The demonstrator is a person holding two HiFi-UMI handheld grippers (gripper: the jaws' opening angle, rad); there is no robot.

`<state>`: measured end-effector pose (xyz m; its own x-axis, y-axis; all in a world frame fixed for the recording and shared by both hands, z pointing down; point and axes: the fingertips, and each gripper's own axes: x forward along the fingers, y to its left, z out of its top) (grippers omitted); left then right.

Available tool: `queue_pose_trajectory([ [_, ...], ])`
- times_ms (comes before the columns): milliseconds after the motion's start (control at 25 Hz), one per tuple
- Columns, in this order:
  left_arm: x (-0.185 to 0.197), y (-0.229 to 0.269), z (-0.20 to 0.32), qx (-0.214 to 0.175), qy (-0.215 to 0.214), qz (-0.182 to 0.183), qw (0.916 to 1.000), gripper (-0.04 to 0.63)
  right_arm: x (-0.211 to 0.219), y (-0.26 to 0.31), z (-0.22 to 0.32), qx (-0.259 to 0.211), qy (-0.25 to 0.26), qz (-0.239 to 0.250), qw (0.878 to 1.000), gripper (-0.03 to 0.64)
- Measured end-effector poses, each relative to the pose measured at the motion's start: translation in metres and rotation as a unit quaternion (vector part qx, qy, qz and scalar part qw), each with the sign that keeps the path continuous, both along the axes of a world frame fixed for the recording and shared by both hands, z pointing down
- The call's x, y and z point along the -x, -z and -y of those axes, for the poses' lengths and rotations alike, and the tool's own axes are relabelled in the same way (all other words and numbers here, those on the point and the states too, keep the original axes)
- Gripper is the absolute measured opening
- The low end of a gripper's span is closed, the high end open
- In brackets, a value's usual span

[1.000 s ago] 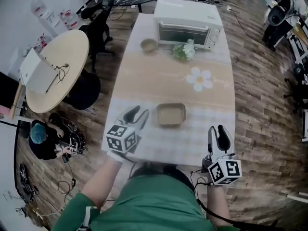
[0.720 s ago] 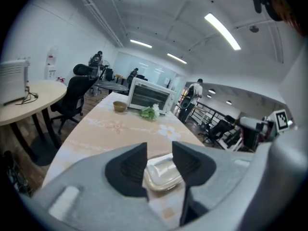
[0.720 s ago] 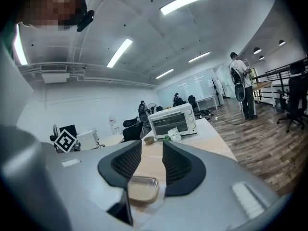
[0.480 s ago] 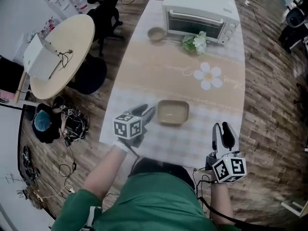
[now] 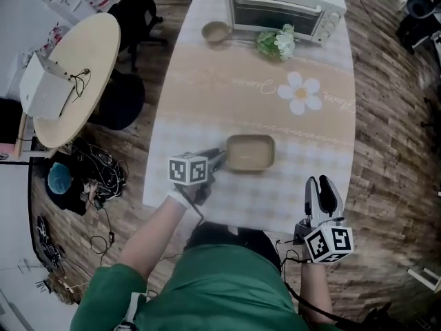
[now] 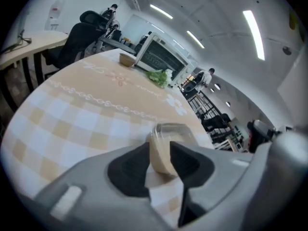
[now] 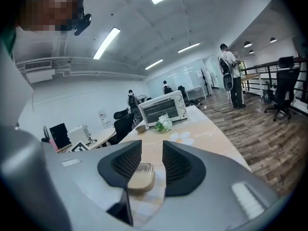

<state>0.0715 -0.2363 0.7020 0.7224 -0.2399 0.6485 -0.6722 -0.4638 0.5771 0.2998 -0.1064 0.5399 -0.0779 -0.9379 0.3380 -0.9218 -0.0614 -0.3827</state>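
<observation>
The beige dish (image 5: 250,152) is a shallow rectangle with rounded corners and a paler rim, and it is empty inside. It sits on the checked cloth of the bench (image 5: 207,109), right at the tips of the left claw (image 5: 219,159). In the left gripper view the dish (image 6: 166,141) fills the gap of the left claw (image 6: 160,150). The two dark pads stand apart, one on each side of its near end, but I can't tell whether they press on it.

The left forearm reaches forward and inward over the bench edge, with the marker cube (image 5: 188,169) facing up. The cube shows only black-and-white square patterns, no words.

The right claw (image 5: 322,188) hangs back at the near bench edge, well apart from the dish and to its right, pointing straight ahead. In the right gripper view its jaws (image 7: 152,153) stand apart with nothing between them. The dish (image 7: 139,176) lies beyond, ahead and a little left. Its own cube (image 5: 329,244) sits by the wrist.

Further ahead of both claws a white daisy print (image 5: 300,92) marks the cloth, with a line of script beside it that is too small to read. Beyond that are a bunch of greens with white flowers (image 5: 275,43) and a small bowl (image 5: 216,31). The white toaster oven (image 5: 282,2) stands at the far end. A round table (image 5: 69,74) stands off to the left of the left claw.
</observation>
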Motion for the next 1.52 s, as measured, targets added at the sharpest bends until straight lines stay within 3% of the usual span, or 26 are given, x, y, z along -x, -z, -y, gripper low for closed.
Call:
queue_pose_trajectory([
  [200, -0.006, -0.015, 0.001, 0.038, -0.003, -0.015, 0.9992, 0.117, -0.001, -0.003, -0.008, 0.005, -0.022, 0.001, 1.0, 0.137],
  [640, -0.012, -0.021, 0.0, 0.051, -0.017, -0.007, 0.9985, 0.066, -0.008, -0.002, -0.026, 0.007, -0.053, 0.005, 0.999, 0.135],
  [1200, 0.005, 0.0, -0.001, 0.043, 0.01, -0.032, 0.9985, 0.044, 0.013, 0.011, -0.03, -0.004, -0.039, -0.001, 0.999, 0.135],
  [1520, 0.021, 0.026, -0.003, 0.018, 0.019, -0.05, 0.9984, 0.043, 0.031, 0.024, -0.029, -0.008, -0.025, -0.005, 1.0, 0.135],
])
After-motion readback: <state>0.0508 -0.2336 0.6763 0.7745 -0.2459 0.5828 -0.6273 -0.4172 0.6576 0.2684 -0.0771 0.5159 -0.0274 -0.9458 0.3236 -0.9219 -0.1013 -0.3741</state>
